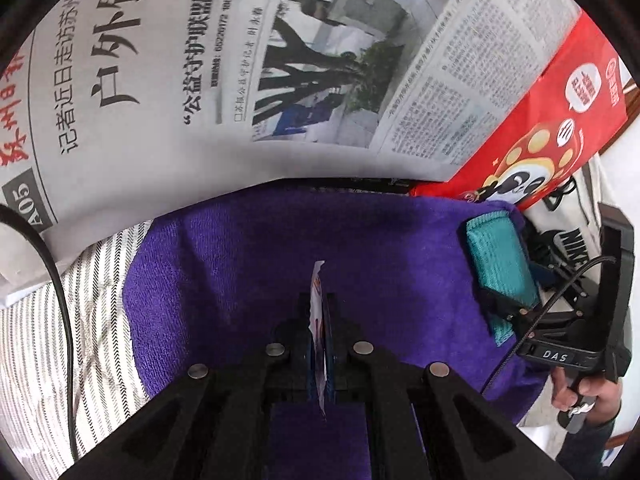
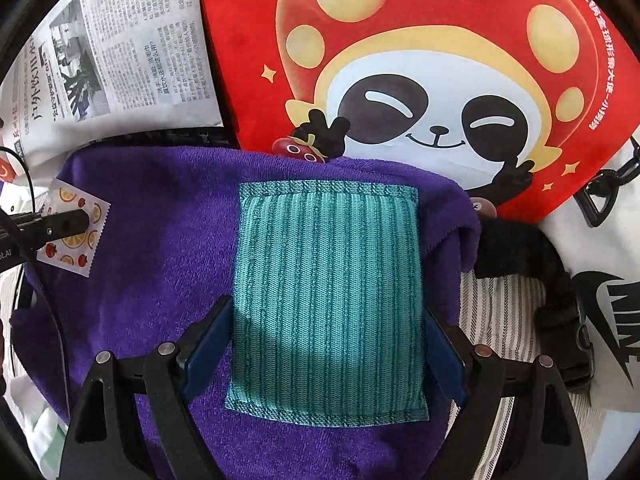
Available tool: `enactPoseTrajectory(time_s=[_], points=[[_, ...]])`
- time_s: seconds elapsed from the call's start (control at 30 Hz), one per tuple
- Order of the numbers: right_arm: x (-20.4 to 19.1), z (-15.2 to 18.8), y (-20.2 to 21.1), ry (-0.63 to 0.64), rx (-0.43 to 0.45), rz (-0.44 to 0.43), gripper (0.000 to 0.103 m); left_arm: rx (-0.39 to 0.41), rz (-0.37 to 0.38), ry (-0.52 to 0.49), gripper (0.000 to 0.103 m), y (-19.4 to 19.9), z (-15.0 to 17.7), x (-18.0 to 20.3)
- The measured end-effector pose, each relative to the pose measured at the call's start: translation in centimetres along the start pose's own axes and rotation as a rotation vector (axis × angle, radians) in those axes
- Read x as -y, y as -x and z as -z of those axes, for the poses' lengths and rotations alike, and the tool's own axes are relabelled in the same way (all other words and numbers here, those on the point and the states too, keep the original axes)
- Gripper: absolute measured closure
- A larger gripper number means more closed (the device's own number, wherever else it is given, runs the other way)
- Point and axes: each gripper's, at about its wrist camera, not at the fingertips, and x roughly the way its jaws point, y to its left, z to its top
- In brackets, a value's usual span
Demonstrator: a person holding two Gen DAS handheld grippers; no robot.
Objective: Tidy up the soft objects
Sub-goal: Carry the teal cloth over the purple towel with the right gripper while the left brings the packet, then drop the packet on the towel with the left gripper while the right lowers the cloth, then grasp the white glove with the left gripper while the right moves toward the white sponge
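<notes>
Left claw (image 1: 320,304) clamped on a thin fruit-print sachet (image 2: 74,232), held above the purple towel (image 2: 160,264). Right claw (image 2: 326,344) spread wide, pads pressed to both sides of a teal knit pad (image 2: 328,300), gripping it over the same towel. Towel lies between newspaper (image 1: 200,60) and red panda bag (image 2: 400,80), probably on striped fabric (image 1: 92,300). Step: carrying both items; next needs a destination, then release.

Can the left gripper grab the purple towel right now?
Probably not yet. The left gripper is shut on a small fruit-print packet, so its jaws are full. The purple towel lies right below, with nothing covering it there.
</notes>
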Motion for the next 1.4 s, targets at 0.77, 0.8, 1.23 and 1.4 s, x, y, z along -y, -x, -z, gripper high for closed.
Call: enactPoseTrajectory(time_s=[0.77, 0.8, 1.23, 1.4], points=[[-3.2, 2.8, 0.5, 0.091, -0.001, 0.038, 0.007, -0.022, -0.265, -0.138, 0.036, 1.9, 3.2, 3.7], [-3.3, 2.9, 0.6, 0.092, 0.006, 0.042, 0.007, -0.021, -0.272, -0.144, 0.036, 2.1, 3.4, 4.0], [-2.4, 6.5, 7.8, -0.001, 0.048, 0.007, 0.006, 0.022, -0.251, -0.135, 0.034, 8.4, 7.6, 4.6], [-2.4, 8.9, 12.0, 0.003, 0.102, -0.004, 0.006, 0.024, -0.227, -0.136, 0.034, 10.9, 11.0, 4.0]])
